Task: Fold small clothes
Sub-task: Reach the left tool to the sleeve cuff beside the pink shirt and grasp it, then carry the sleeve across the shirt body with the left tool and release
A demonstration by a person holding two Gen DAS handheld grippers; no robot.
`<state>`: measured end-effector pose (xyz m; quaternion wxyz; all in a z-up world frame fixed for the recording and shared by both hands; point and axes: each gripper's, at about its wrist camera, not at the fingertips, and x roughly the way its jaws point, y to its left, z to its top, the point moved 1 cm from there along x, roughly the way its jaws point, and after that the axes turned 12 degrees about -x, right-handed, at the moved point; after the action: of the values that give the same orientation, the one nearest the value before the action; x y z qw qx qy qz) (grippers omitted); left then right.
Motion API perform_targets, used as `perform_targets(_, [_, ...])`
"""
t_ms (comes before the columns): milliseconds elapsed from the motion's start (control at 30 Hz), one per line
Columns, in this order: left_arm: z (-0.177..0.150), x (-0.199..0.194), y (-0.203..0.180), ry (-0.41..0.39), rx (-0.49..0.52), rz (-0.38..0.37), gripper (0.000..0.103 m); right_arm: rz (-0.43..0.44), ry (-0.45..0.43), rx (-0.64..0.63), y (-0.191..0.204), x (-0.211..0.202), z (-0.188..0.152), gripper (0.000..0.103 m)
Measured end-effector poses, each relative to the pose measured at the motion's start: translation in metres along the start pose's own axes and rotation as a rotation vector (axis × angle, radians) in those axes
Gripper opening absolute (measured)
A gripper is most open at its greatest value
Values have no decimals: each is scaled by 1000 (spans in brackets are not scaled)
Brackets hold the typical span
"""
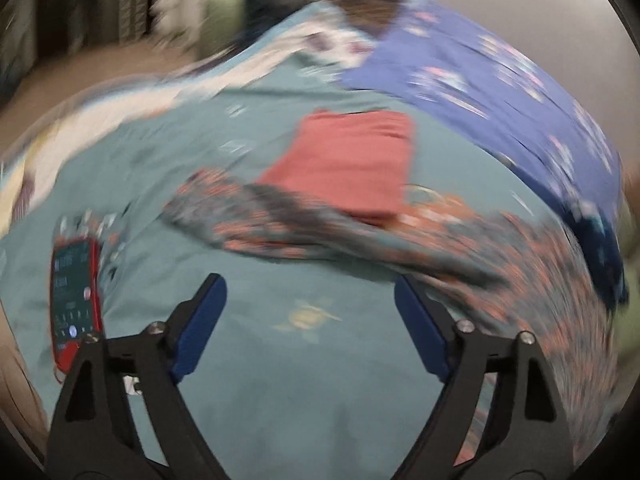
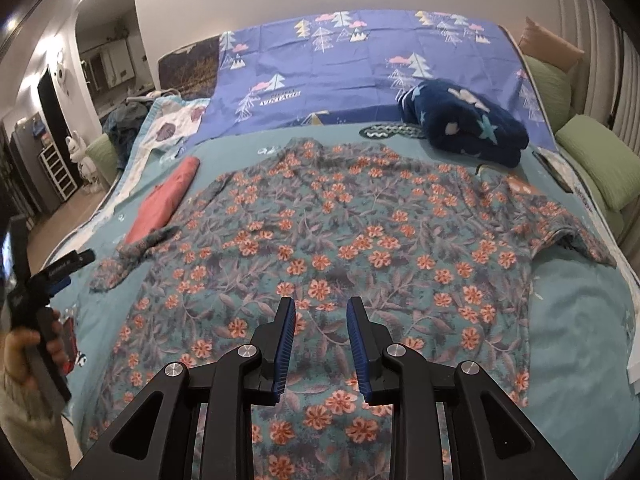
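A floral shirt (image 2: 352,240) with orange flowers lies spread flat on the teal bed sheet (image 2: 580,320); its left sleeve (image 2: 132,252) is bunched. In the blurred left wrist view the shirt's sleeve (image 1: 304,228) stretches across the sheet. A folded red garment (image 2: 164,200) lies left of the shirt and also shows in the left wrist view (image 1: 348,160). My right gripper (image 2: 321,304) is open and empty just above the shirt's lower middle. My left gripper (image 1: 310,284) is wide open and empty over bare sheet, short of the sleeve; it shows in the right wrist view (image 2: 76,260) at the left.
A folded navy star blanket (image 2: 464,124) sits at the back right. A blue tree-print sheet (image 2: 360,60) covers the head of the bed. A red-cased phone (image 1: 74,300) lies on the sheet at the left. Green cushions (image 2: 596,160) line the right side.
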<state>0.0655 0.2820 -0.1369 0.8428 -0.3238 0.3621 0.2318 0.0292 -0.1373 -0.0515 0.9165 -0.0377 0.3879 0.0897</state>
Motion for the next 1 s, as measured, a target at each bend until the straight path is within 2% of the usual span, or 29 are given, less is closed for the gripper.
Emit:
perform_targets(167, [28, 57, 55, 90, -191, 46, 77, 10, 21, 18, -3, 15, 6, 36])
perform_targets(200, [33, 72, 67, 111, -237, 78, 77, 13, 24, 18, -3, 17, 7, 38])
perform_targets(333, [46, 104, 91, 108, -345, 126, 77, 5, 33, -6, -2, 24, 12, 42])
perform_targets(500, [58, 135, 98, 117, -408, 172, 75, -10, 34, -16, -3, 30, 19, 44])
perform_targets(567, [61, 147, 101, 120, -435, 169, 61, -6, 35, -7, -5, 33, 21, 44])
perform_targets(600, [63, 150, 102, 116, -438, 170, 50, -4, 37, -2, -5, 35, 21, 44])
perform_targets(633, [65, 151, 101, 101, -433, 182, 33, -2, 39, 0, -5, 36, 21, 44])
perform_targets(667, [67, 148, 103, 90, -429, 178, 21, -1, 42, 0, -5, 38, 21, 44])
perform_targets(700, [70, 146, 101, 91, -434, 147, 6, -1, 44, -1, -5, 38, 21, 44])
perform_targets(800, [78, 126, 96, 42, -465, 75, 6, -10, 48, -4, -5, 40, 19, 44])
perform_targets(900, [91, 87, 60, -41, -375, -10, 6, -17, 49, 7, -9, 41, 18, 44])
perform_targets(1000, [102, 37, -1, -106, -241, -161, 5, -13, 43, 26, -12, 41, 18, 44])
